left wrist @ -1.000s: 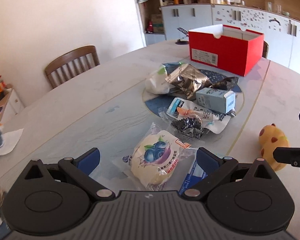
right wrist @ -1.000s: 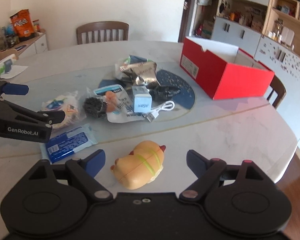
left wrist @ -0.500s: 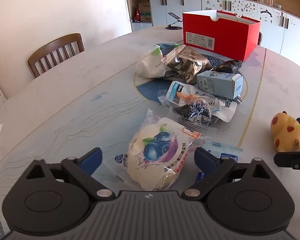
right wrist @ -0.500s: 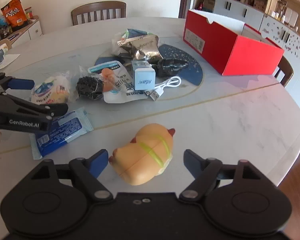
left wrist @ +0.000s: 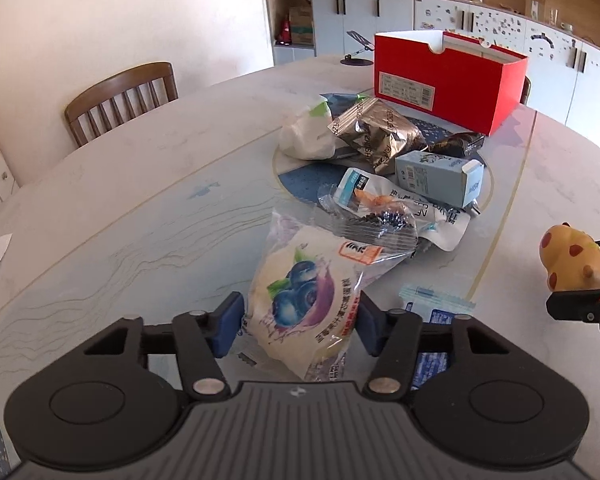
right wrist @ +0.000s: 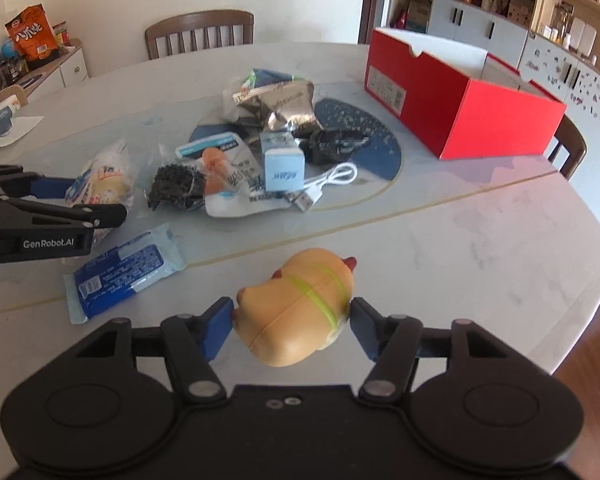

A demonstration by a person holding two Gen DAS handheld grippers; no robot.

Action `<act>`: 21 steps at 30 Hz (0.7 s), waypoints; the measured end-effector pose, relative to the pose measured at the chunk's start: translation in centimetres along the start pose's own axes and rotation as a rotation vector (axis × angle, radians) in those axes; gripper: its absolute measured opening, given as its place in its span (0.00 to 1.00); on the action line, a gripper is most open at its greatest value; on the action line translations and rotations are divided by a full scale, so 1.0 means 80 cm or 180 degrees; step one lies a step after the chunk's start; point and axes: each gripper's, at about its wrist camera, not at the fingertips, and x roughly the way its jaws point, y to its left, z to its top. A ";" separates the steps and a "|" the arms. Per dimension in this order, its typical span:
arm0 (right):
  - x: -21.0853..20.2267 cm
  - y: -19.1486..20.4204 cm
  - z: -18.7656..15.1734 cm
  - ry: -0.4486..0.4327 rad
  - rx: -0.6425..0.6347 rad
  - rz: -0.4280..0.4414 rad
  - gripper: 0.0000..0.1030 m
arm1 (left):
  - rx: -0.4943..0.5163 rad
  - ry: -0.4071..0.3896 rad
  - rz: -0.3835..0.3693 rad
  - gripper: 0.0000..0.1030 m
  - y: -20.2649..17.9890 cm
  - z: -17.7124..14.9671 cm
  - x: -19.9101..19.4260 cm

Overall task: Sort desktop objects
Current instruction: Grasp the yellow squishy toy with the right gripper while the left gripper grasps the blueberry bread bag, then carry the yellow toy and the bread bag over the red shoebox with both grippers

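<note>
My left gripper [left wrist: 298, 326] is shut on a blueberry bread bag [left wrist: 304, 300], its blue pads pressing both sides. It also shows in the right wrist view [right wrist: 100, 184], held by the left gripper [right wrist: 80, 200]. My right gripper [right wrist: 290, 326] is shut on a yellow toy duck [right wrist: 300, 308], which rests on the table; the duck shows at the right in the left wrist view [left wrist: 572, 260]. A pile of snack bags [right wrist: 276, 108], a light blue carton [right wrist: 282, 164] and a white USB cable [right wrist: 328, 184] lies mid-table.
An open red box [right wrist: 460, 100] stands at the far right of the table. A blue tissue pack [right wrist: 124, 272] lies between the grippers. Wooden chairs [left wrist: 120, 100] stand at the far edge. Cabinets line the back wall. The table edge [right wrist: 580, 300] is close on the right.
Both grippers moved forward and closed: the left onto the blueberry bread bag, the right onto the toy duck. Both were open around them before.
</note>
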 end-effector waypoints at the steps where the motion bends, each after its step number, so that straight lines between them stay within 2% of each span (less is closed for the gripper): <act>1: -0.002 -0.001 0.001 -0.0012 -0.0019 -0.0008 0.60 | 0.0011 -0.0002 0.0006 0.51 -0.001 0.000 -0.001; 10: -0.023 -0.006 0.007 -0.0151 -0.0092 0.0023 0.59 | -0.0066 0.0033 0.0102 0.49 -0.004 -0.003 -0.023; 21: -0.052 -0.020 0.017 -0.0288 -0.0213 0.0217 0.59 | -0.0242 0.0078 0.0176 0.49 -0.016 0.005 -0.077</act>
